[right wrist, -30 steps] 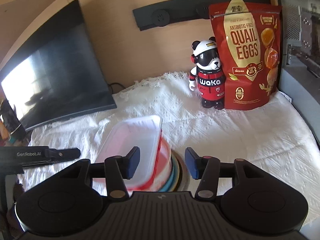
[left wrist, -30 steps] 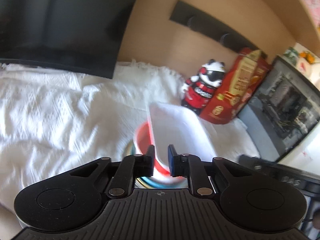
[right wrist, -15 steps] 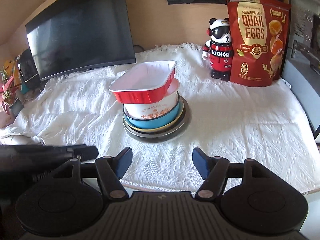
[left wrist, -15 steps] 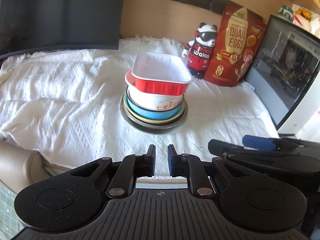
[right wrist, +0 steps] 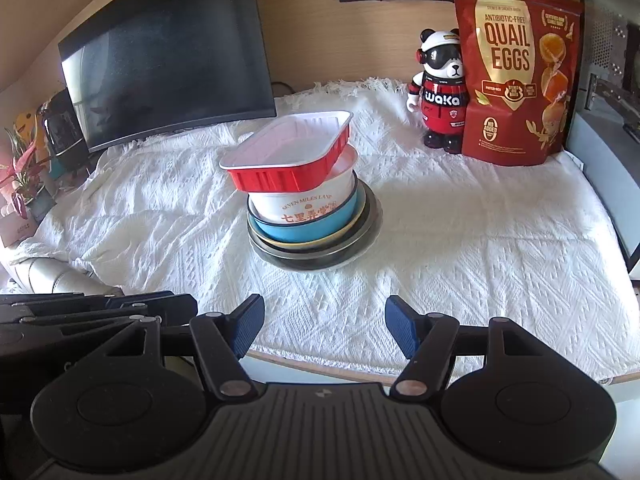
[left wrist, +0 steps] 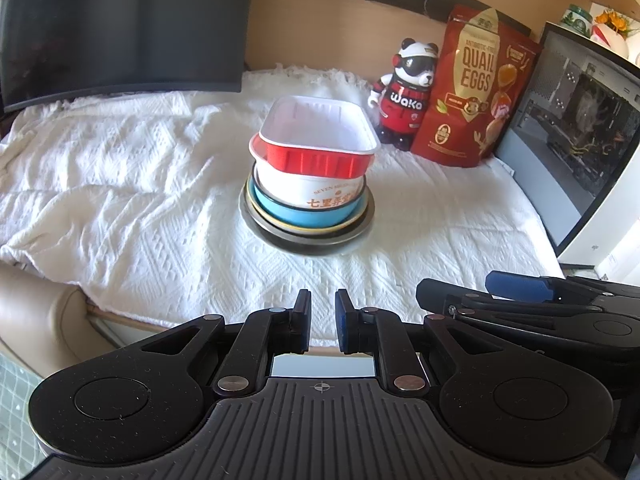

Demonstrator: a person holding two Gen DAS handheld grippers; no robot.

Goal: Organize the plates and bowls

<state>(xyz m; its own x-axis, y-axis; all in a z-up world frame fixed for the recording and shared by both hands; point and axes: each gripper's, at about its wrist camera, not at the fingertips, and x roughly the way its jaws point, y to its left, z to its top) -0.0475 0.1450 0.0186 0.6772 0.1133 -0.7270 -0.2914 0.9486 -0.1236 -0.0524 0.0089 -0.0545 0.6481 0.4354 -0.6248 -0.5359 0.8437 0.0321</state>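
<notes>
A stack stands mid-table on the white cloth [left wrist: 120, 184]: a red rectangular tray with white inside [left wrist: 316, 140] [right wrist: 286, 152] lies tilted on top of a white bowl with red lettering [left wrist: 316, 192] [right wrist: 304, 204], a blue bowl [left wrist: 304, 216] [right wrist: 304, 232], a yellow-rimmed plate and a dark grey plate [left wrist: 308, 240] [right wrist: 320, 258]. My left gripper [left wrist: 322, 320] is nearly shut and empty, back at the table's front edge. My right gripper [right wrist: 324, 320] is open and empty, also at the front edge. Each gripper shows in the other's view.
A dark monitor [right wrist: 168, 52] stands at the back left. A panda figure [right wrist: 440, 88] and a red quail-eggs bag [right wrist: 516, 68] stand at the back right, beside a computer case [left wrist: 580, 128]. A plant [right wrist: 20, 172] is at the far left.
The left gripper let go of the red tray, now resting on the stack. Both grippers pulled back from the stack to the front edge.
</notes>
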